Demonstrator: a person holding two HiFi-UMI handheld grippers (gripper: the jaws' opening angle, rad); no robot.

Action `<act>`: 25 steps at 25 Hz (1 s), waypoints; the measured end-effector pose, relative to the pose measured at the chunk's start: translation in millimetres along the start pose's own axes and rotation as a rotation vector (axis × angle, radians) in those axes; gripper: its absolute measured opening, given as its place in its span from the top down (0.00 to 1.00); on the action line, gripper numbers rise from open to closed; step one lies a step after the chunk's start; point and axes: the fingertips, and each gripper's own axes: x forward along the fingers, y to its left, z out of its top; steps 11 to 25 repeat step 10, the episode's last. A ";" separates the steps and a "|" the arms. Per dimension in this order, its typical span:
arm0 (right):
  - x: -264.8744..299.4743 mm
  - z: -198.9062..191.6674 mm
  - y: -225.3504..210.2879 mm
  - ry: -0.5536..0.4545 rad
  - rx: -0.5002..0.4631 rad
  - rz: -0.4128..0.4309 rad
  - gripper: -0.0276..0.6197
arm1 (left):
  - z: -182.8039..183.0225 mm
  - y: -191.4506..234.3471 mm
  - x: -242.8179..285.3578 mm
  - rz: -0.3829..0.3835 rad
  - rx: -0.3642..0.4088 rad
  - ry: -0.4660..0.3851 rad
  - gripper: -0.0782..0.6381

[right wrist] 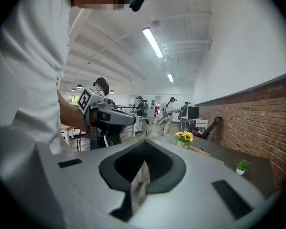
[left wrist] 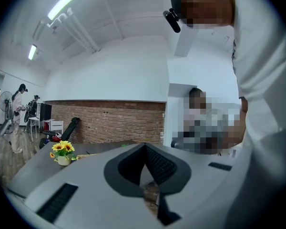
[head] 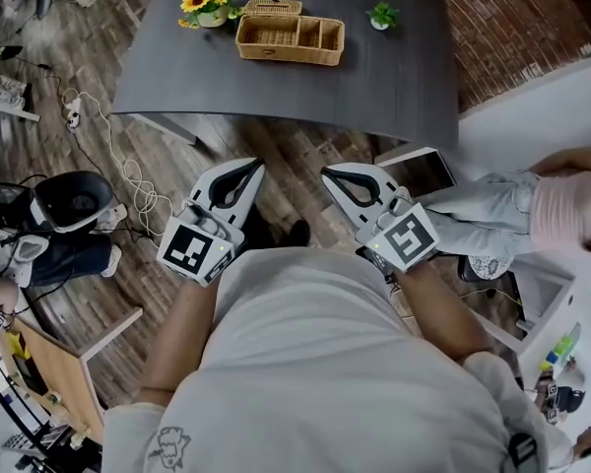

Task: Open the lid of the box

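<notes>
A woven wicker box (head: 289, 37) stands on the far part of a dark grey table (head: 394, 77), with a flat woven lid part (head: 273, 8) at its back edge. I hold both grippers low in front of my body, over the wooden floor and well short of the table. My left gripper (head: 255, 165) points toward the table with its jaws together and nothing between them. My right gripper (head: 328, 172) is shut and empty too. In the left gripper view the left gripper (left wrist: 144, 145) shows its tips meeting. In the right gripper view the right gripper (right wrist: 144, 142) looks the same.
A pot of sunflowers (head: 210, 3) stands left of the box and a small green plant (head: 381, 15) to its right. A seated person in pale jeans (head: 492, 210) is at the right. A cable (head: 128, 175) and a black chair (head: 74, 200) are on the floor at the left.
</notes>
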 end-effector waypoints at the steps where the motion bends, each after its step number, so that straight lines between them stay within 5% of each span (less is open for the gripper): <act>1: 0.6 0.6 -0.4 0.000 0.002 -0.001 0.95 | 0.5 0.8 -0.3 0.001 -0.001 -0.001 0.88; 25: 4.6 -0.6 -3.0 0.011 -0.002 0.001 0.95 | -1.2 5.7 -0.2 0.000 -0.002 -0.001 0.87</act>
